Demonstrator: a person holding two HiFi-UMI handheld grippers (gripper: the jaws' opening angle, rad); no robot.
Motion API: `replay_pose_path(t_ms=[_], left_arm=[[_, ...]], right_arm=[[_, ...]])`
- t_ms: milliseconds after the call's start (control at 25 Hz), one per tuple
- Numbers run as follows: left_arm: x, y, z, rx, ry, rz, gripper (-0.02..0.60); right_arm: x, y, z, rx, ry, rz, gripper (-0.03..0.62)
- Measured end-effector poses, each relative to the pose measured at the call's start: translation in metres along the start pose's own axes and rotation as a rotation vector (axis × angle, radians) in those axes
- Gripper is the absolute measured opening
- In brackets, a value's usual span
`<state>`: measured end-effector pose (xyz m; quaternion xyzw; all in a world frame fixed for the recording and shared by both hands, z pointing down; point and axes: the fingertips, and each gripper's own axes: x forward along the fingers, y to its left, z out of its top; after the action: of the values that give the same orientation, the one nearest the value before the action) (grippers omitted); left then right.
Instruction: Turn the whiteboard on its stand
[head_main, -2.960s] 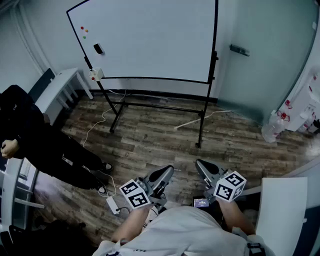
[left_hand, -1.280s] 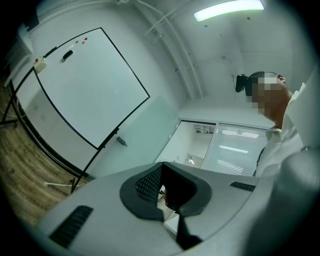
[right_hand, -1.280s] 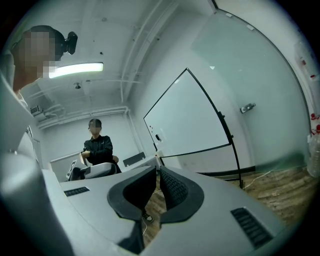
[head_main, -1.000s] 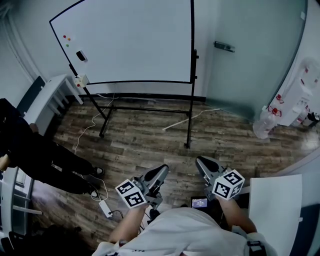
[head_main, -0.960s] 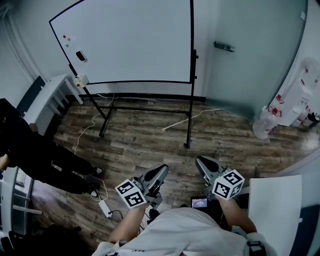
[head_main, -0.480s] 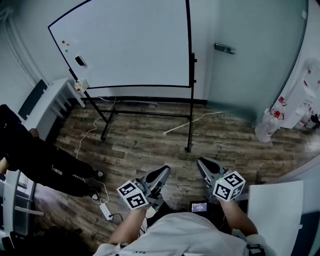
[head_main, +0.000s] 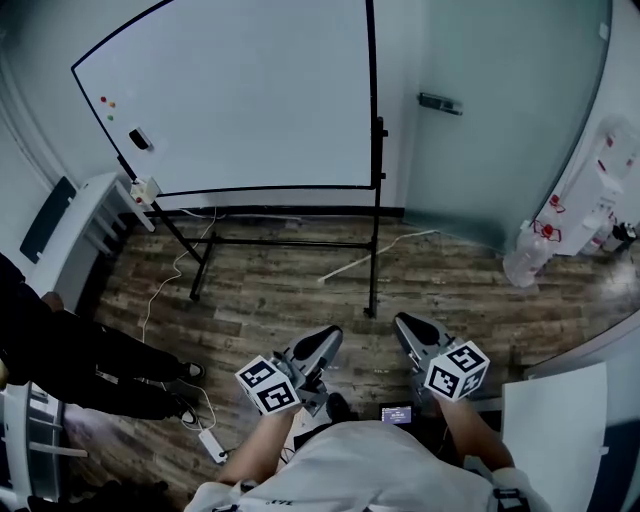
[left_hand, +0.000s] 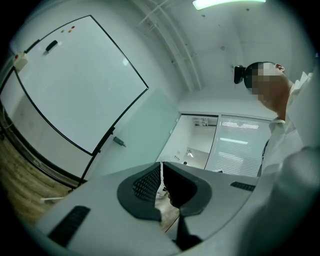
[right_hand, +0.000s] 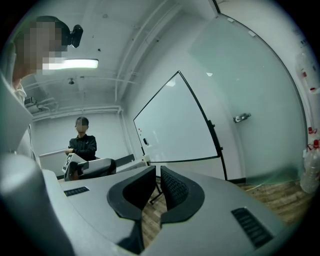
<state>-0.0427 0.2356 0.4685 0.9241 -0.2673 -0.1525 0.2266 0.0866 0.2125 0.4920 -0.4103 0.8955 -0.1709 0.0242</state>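
The whiteboard (head_main: 240, 95) sits on its black stand (head_main: 373, 250) at eleven o'clock, well apart from both claws. The left claw (head_main: 322, 340) at six o'clock and the right claw (head_main: 408, 325) at five both have their jaws together, holding nothing.

No words, brands or numbers are legible. The marker cubes (head_main: 268, 385) at lower centre show only black-and-white square patterns.

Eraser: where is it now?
Head view, upper left: the eraser sticks to the whiteboard near its left edge, just below the coloured magnets.
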Motion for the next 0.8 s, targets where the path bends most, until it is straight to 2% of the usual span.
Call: replay_pose_path(t_ms=[320,800], left_arm=[[0.031,0.058,0.037,0.008,0.044,-0.052,0.008],[0.048,0.125,0.066,0.005,0.064,-0.057,0.008]], right_arm=[[0.063,-0.031,0.030,0.003,-0.042,-0.059,0.029],[0.127,-0.065,0.047,0.006,-0.052,-0.108,0.029]])
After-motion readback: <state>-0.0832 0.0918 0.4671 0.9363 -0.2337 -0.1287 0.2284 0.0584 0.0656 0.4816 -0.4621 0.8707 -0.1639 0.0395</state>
